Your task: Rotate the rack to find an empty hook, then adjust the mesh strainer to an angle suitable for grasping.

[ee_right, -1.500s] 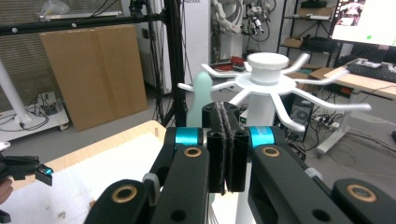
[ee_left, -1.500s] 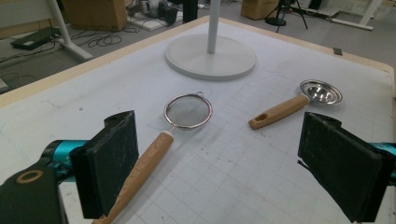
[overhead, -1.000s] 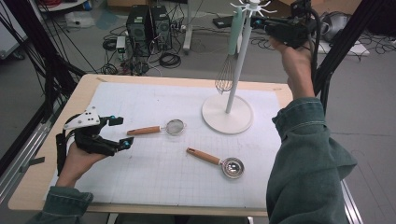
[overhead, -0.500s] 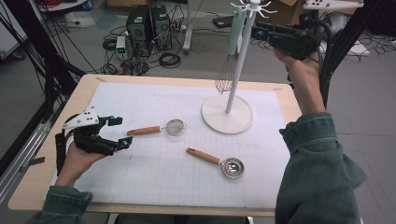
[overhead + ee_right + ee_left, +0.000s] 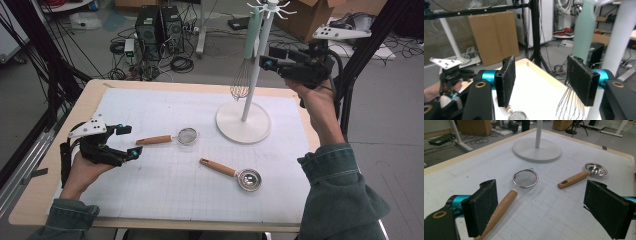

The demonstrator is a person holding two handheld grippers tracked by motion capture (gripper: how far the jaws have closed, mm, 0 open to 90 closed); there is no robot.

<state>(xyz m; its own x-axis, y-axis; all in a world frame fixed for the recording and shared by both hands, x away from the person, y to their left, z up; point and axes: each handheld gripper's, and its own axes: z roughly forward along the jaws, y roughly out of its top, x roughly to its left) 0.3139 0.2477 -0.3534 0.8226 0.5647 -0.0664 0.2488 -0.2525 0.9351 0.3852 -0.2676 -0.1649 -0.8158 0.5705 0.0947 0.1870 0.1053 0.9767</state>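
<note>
A white hook stand rises at the back right of the table. A whisk with a mint handle hangs from its top, wires down. My right gripper is held high just right of the pole, open and holding nothing; in the right gripper view the whisk's wires and the pole lie beyond my right gripper. A wooden-handled strainer and a wooden-handled metal scoop lie on the mat. My left gripper rests open at the left; the strainer is in front of it.
A white gridded mat covers most of the wooden table. Beyond the far edge stand computer towers and cables on the floor. Black frame posts flank the table's left side.
My right gripper has come down from near the stand's top to about the whisk's mid-height. The left gripper and the utensils on the mat have stayed put.
</note>
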